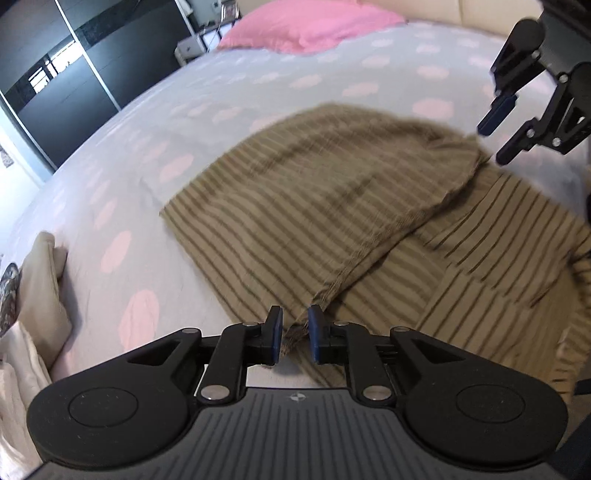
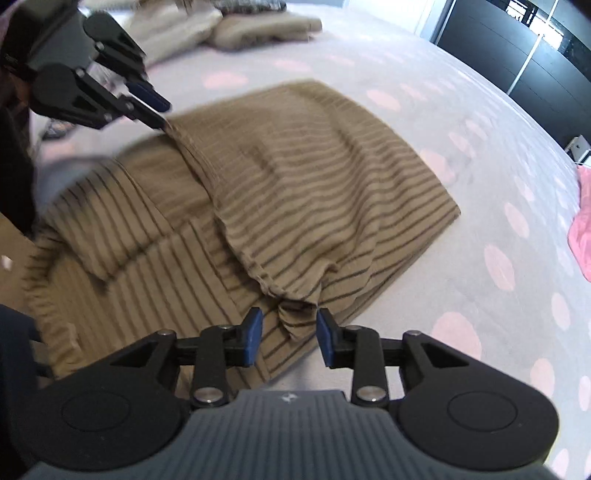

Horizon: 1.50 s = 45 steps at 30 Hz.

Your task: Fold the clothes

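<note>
One striped garment [image 1: 295, 206] – two tools [image 1: 295, 332], both parted.

Bed [image 1: 122, 155] – grey sheet, pink spots. Striped brown garment [image 1: 295, 206] folded ahead of the fingers; pink pillow [image 1: 306, 26] beyond; folded beige clothes [image 2: 266, 26] farther off.

- Striped garment [image 1: 314, 206]: motion-blurred in both views; near edge hidden behind the left gripper [image 1: 295, 334] body, right portion cut off by the frame edge.
- Pink pillow [image 2: 583, 229]: cut off at the right edge of the right wrist view.
- Folded items [image 2: 258, 26] at the far end of the bed: blurred, kind indeterminate.
- Pale fabric pile [image 1: 22, 332]: cropped at the left edge, unidentifiable.
</note>
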### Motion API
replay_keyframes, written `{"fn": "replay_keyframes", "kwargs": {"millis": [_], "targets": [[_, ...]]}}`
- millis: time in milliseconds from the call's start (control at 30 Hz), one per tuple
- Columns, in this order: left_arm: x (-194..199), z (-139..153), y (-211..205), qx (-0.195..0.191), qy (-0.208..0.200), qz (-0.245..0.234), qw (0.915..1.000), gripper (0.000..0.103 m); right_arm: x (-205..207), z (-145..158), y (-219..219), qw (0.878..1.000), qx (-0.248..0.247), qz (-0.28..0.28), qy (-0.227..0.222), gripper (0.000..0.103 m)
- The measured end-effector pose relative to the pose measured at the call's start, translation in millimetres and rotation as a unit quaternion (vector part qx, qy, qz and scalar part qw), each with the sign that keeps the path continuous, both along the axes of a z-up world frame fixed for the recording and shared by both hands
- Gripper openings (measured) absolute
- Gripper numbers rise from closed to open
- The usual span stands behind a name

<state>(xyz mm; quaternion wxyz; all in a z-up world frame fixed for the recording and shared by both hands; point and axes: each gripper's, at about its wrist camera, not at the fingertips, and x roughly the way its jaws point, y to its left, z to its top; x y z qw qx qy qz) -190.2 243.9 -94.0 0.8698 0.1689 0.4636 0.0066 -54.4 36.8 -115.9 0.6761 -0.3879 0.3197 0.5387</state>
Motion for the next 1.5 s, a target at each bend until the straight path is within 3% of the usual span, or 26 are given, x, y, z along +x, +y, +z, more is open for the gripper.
{"fn": "replay_keyframes", "kwargs": {"millis": [67,100,133,200,300,400,633,767,800,833,900,1000,1100,1367,1433,1500], "targets": [[3,-11,0,0.012,0.010,0.009,0.9998,0.013,1,-7,2,1.000,-0.006,-0.004,-0.018,0.030],[6,-16,1,0.014,0.016,0.015,0.9997,0.013,2,-9,3,1.000,-0.009,-0.006,-0.026,0.014],[8,-20,1,0.013,0.023,0.022,0.9994,0.013,2,-9,3,1.000,-0.011,-0.005,-0.029,0.007],[10,-21,4,0.003,0.031,0.033,0.9990,0.001,3,-6,0,0.999,-0.009,0.000,-0.035,0.003],[5,-11,6,-0.011,0.022,0.025,0.9994,0.000,2,3,-10,0.999,-0.004,0.018,-0.050,0.000],[-3,-4,8,-0.015,0.026,0.010,0.9995,0.000,4,2,-17,0.998,-0.023,0.020,-0.053,0.000],[-8,-19,12,-0.004,0.077,0.013,0.9969,0.000,3,-23,-23,0.993,-0.103,0.039,-0.050,0.000],[-18,-14,5,0.005,0.070,-0.005,0.9975,0.000,5,-10,-28,0.996,-0.073,0.026,-0.052,0.004],[-20,-10,1,0.010,0.060,-0.012,0.9981,0.003,4,-4,-28,0.996,-0.059,0.025,-0.058,0.005],[-21,-6,-3,0.014,0.049,-0.015,0.9986,0.004,0,1,-28,0.996,-0.048,0.029,-0.066,0.017],[-22,0,-11,0.020,0.032,-0.017,0.9991,0.008,-10,8,-26,0.995,-0.033,0.043,-0.084,0.031],[-21,2,-27,0.043,0.015,-0.029,0.9985,0.014,-27,8,-17,0.991,-0.024,0.067,-0.111,0.031],[-20,-5,-41,0.090,0.006,-0.043,0.9950,0.017,-41,1,-5,0.985,-0.024,0.089,-0.147,0.031],[-13,-45,-70,0.219,-0.004,-0.083,0.9721,0.021,-50,-24,12,0.969,-0.031,0.124,-0.212,0.030],[-6,-55,-78,0.245,-0.008,-0.071,0.9668,0.021,-50,-28,16,0.968,-0.029,0.129,-0.213,0.014],[-3,-60,-81,0.249,-0.013,-0.066,0.9663,0.021,-49,-31,19,0.969,-0.032,0.130,-0.205,0.006]]}}
